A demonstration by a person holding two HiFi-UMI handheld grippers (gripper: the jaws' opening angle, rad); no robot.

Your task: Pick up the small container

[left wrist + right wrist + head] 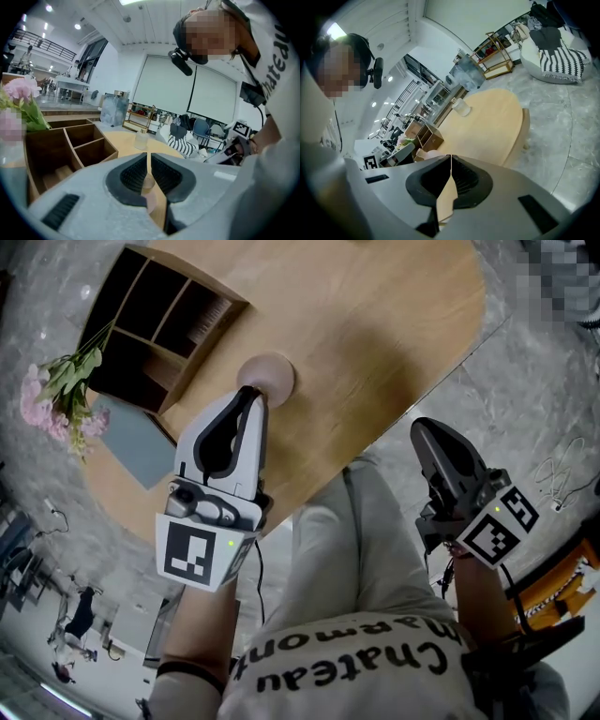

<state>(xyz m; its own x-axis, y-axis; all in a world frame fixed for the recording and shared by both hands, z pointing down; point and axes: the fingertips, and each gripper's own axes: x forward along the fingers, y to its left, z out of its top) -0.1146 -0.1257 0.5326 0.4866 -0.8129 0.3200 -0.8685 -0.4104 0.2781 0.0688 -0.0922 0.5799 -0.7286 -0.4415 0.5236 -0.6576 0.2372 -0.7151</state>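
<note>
The small container [268,373], a round pale pink pot, stands on the wooden table [375,343] near its front edge. My left gripper [251,394] is shut, and its tips reach the pot's near rim from above. In the left gripper view the pot [148,183] shows just beyond the narrow slit between the pads of my left gripper [149,157], with nothing pinched that I can see. My right gripper [424,429] is shut and empty, held off the table's right edge over the floor. In its own view the jaws of my right gripper [450,160] meet.
A dark wooden organiser [157,326] with open compartments stands at the table's left, with pink flowers [62,395] and a grey-blue mat [136,442] beside it. A clear glass jar [462,107] stands at the far end of the table. The floor is grey marble.
</note>
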